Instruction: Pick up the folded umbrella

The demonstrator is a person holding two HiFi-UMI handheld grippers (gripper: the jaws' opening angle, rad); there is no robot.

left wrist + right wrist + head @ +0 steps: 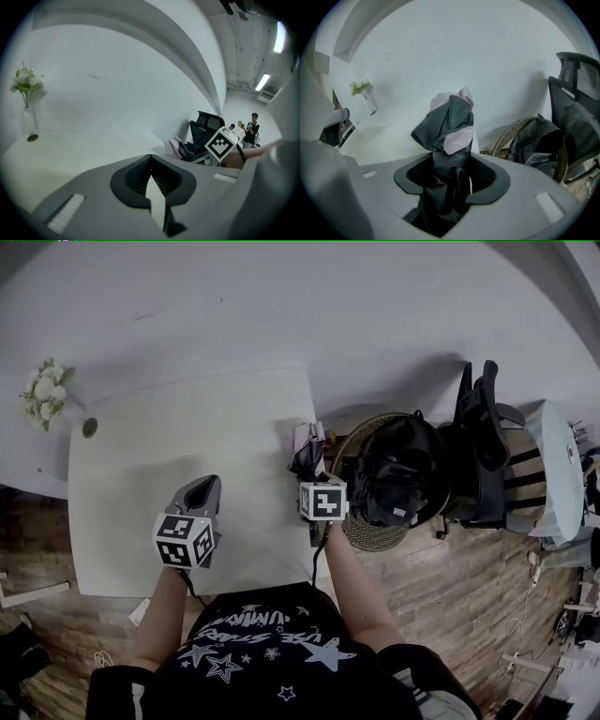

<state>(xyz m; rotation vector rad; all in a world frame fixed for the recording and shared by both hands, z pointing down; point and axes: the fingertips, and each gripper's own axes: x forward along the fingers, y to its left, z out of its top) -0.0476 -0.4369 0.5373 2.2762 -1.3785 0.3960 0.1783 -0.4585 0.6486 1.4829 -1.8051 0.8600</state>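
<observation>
Your right tool (450,180) has its jaws closed partway around the folded umbrella (447,122). Dark fabric fills the gap and meets both pads, though a thin pale sliver by the right pad suggests the squeeze is light. Your left tool (150,159) is closed with nothing in it and hovers over the middle of the surface (169,437), well apart from the work. The umbrella sits at the surface's right edge, at about 3 o'clock from the centre in the head view. The main risk, as I judge it, is that you are pinching loose canopy cloth and not the stiff core. If so, the folds could slide through the pads or spill open as you lift. The bundle could then drop off the edge toward the basket (361,531) with the black bag (398,470), which stands just beside the surface at 3 o'clock. The grip is also at the near end, so the bulkier free end may sag and twist in the jaws. In the head view the umbrella's long axis runs from 6 o'clock at your tool toward 12 o'clock, leaning slightly to 11. The ruffled grey and pink end points away from you. I cannot tell whether it has left the surface yet.
</observation>
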